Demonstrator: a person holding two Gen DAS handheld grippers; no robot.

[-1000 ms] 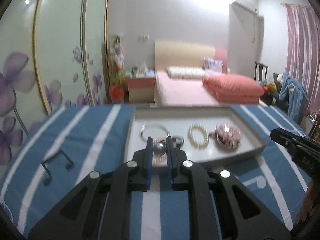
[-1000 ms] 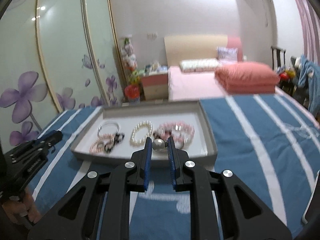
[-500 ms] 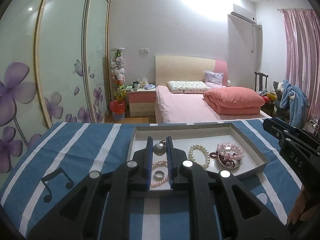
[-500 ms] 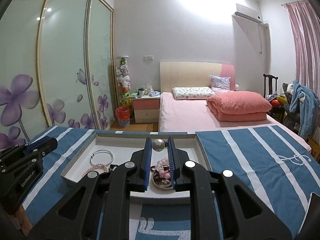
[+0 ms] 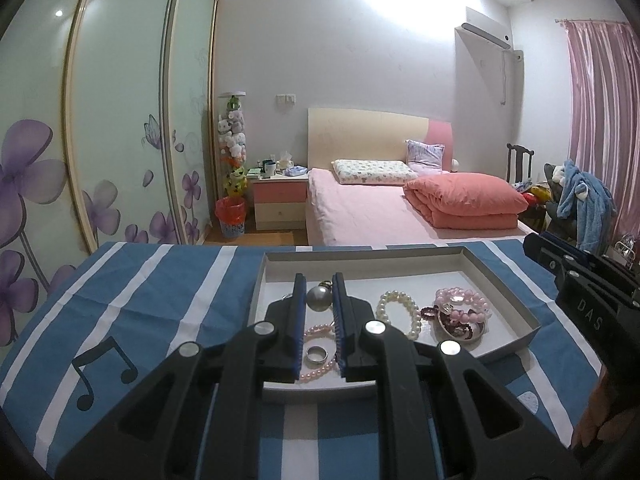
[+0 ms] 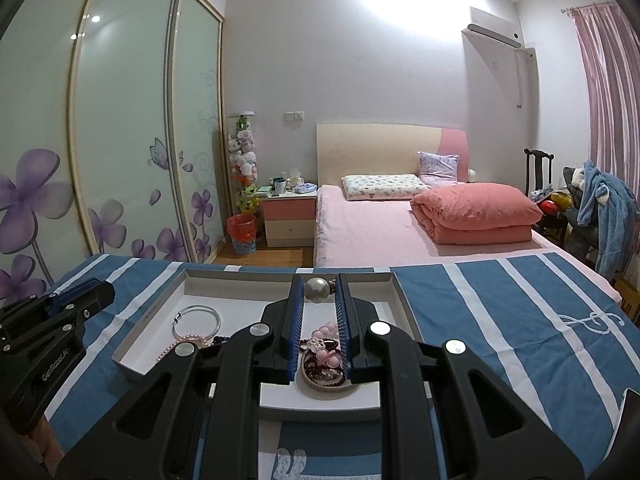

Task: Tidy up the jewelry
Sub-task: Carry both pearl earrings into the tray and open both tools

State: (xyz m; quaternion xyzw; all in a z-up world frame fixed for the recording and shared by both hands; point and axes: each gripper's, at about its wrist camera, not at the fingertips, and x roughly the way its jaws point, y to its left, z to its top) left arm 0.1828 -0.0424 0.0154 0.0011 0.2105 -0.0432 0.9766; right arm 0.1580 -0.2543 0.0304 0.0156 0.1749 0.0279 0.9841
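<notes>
Right now both grippers hold a round pearl bead each, w/ the jaws squeezed narrow on it. Left gripper (image 5: 319, 296) pinches its pearl bead (image 5: 319, 298) over the near left part of the grey tray (image 5: 496, 280). Right gripper (image 6: 319, 290) pinches the other pearl bead (image 6: 317, 289) over the right part of that tray. Lots is already in the tray: a silver bangle (image 6: 197, 320) at the left, a pink bead strand (image 5: 320, 334) w/ a silver ring (image 5: 317, 355) on it, a white pearl bracelet (image 5: 400, 312) in the middle, and pink bracelets in a small dish (image 5: 460, 314) at the right. I think the job is mostly done. Still to do: put these two pearl beads down in the tray, prob. as a pair.
</notes>
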